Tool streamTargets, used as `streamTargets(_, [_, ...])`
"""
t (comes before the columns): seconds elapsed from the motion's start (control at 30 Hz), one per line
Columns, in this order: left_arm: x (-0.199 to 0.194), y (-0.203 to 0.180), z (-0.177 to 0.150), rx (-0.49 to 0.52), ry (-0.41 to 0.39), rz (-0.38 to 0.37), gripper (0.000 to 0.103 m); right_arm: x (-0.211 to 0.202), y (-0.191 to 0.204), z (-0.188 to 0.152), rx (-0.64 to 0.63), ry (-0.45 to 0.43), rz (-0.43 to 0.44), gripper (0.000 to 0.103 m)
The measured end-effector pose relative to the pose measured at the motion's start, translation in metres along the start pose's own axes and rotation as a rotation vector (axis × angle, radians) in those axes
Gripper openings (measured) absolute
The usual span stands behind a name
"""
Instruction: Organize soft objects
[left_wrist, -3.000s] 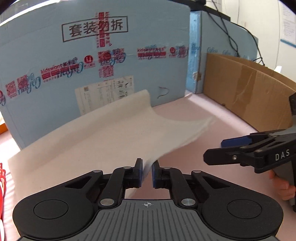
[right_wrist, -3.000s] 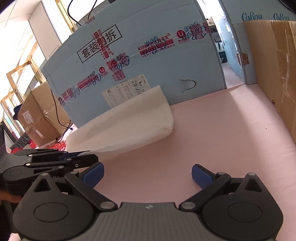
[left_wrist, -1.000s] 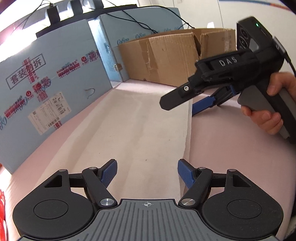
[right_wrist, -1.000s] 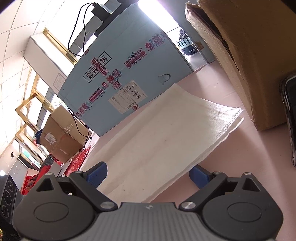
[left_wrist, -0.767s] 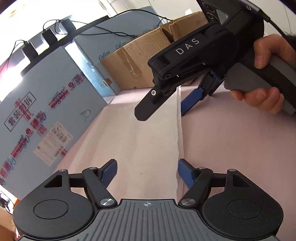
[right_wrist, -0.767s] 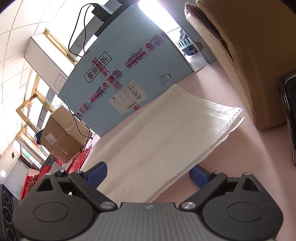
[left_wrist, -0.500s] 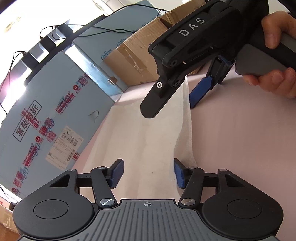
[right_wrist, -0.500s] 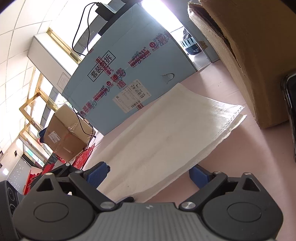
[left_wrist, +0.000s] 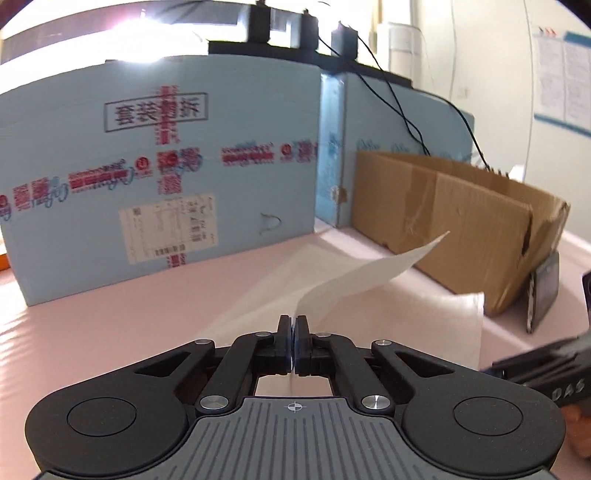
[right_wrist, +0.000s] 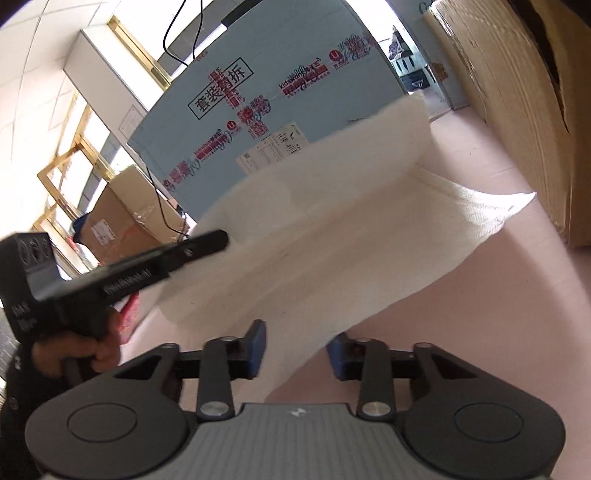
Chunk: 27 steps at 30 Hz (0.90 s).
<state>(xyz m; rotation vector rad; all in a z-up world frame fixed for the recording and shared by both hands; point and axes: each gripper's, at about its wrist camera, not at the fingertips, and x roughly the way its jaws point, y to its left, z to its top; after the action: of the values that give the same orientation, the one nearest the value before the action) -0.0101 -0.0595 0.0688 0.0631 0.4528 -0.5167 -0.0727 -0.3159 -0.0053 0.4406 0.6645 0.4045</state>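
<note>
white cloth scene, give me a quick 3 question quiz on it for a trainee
1. True or false: the left gripper is shut on the white cloth.
2. The right gripper is: A) open, with the cloth's near edge between its fingers B) shut on the cloth C) out of view.
3. Fill in: the lower part of the cloth lies on the ____ table, beside the brown cardboard box.

Key: 1 true; 2 A; 3 pink.

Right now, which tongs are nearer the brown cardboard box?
Right. The right tongs, open around the white cloth's near edge, sit on the side of the brown cardboard box; the left tongs, shut on the cloth, are farther from it.
</note>
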Motion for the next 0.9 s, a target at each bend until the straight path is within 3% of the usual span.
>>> streamTargets(0.07, [-0.009, 0.017, 0.008, -0.045, -0.048, 0.032, 0.000, 0.002, 0.004, 0.004, -0.018, -0.005, -0.012, 0.006])
streamTargets(0.2, [-0.049, 0.053, 0.017, -0.150, -0.167, 0.077, 0.000, -0.022, 0.005, 0.029, -0.014, -0.116, 0.026, 0.006])
streamTargets(0.3, [-0.072, 0.068, 0.017, -0.172, -0.216, 0.127, 0.000, -0.039, 0.000, 0.053, 0.025, -0.169, 0.057, 0.005])
streamTargets(0.43, [-0.106, 0.087, 0.014, -0.202, -0.267, 0.210, 0.000, -0.049, 0.005, 0.071, -0.035, -0.199, -0.004, 0.004])
streamTargets(0.67, [-0.119, 0.120, -0.021, -0.242, -0.165, 0.352, 0.000, -0.035, 0.020, 0.082, -0.172, -0.129, -0.168, 0.003])
streamTargets(0.73, [-0.117, 0.129, -0.032, -0.277, -0.137, 0.356, 0.000, -0.021, 0.008, 0.074, -0.152, -0.006, -0.176, 0.010])
streamTargets(0.8, [-0.115, 0.138, -0.044, -0.320, -0.104, 0.348, 0.000, -0.015, 0.003, 0.064, -0.126, 0.052, -0.188, 0.024])
streamTargets(0.87, [-0.110, 0.144, -0.054, -0.347, -0.071, 0.341, 0.000, -0.013, 0.000, 0.055, -0.110, 0.090, -0.199, 0.053])
streamTargets(0.9, [-0.108, 0.146, -0.058, -0.361, -0.063, 0.340, 0.000, -0.012, -0.002, 0.051, -0.101, 0.109, -0.205, 0.058])
